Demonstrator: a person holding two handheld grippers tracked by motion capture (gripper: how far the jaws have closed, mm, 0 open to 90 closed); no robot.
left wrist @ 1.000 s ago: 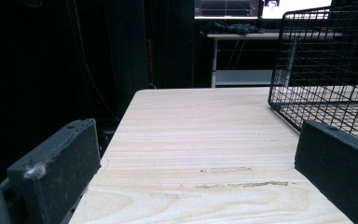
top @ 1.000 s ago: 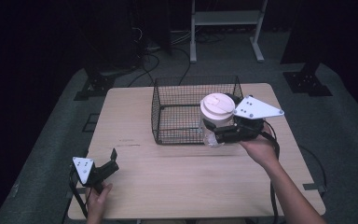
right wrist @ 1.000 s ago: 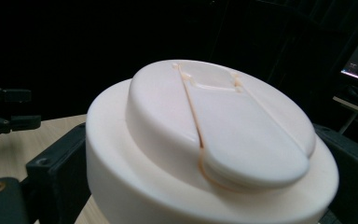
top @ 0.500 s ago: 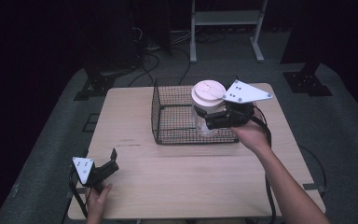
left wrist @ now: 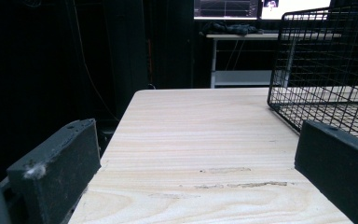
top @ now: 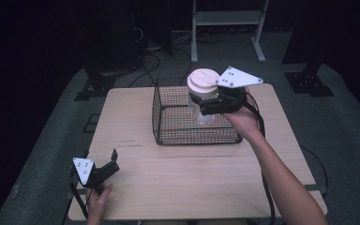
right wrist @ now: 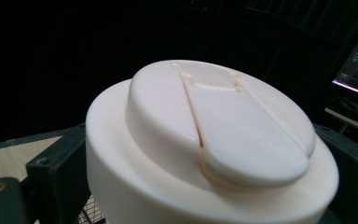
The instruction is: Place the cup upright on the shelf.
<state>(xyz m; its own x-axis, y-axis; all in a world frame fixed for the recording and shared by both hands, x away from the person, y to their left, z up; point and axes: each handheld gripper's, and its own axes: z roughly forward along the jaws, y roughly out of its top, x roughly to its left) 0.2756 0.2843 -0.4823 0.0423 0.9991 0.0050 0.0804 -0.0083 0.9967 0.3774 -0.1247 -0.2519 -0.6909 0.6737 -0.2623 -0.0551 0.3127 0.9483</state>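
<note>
Nearest to us, our left hand [top: 98,199] is resting at the near left corner of the bench [top: 192,183], gripping the left claw [top: 114,159]. Its jaws are standing wide apart with nothing between them, pointing across the bare wood toward the wire basket [top: 168,126]; in the left gripper view the basket [left wrist: 326,70] is being cut off at the right edge.

Farther out, our right forearm is reaching diagonally up from the near right corner, the right hand [top: 241,119] wrapping the right claw [top: 201,101] above the basket. That claw is clamping a clear jar [top: 203,112] with a white lid [top: 202,82], gripping it just under the lid. The jar is standing upright, long axis vertical, lid pointing up, and hanging over the back right part of the basket. We cannot tell whether its base is touching the basket floor.

In the right gripper view the lid [right wrist: 214,140] is blocking nearly everything, so the jar body is hidden and both jaws are barely peeking out at its sides.
</note>
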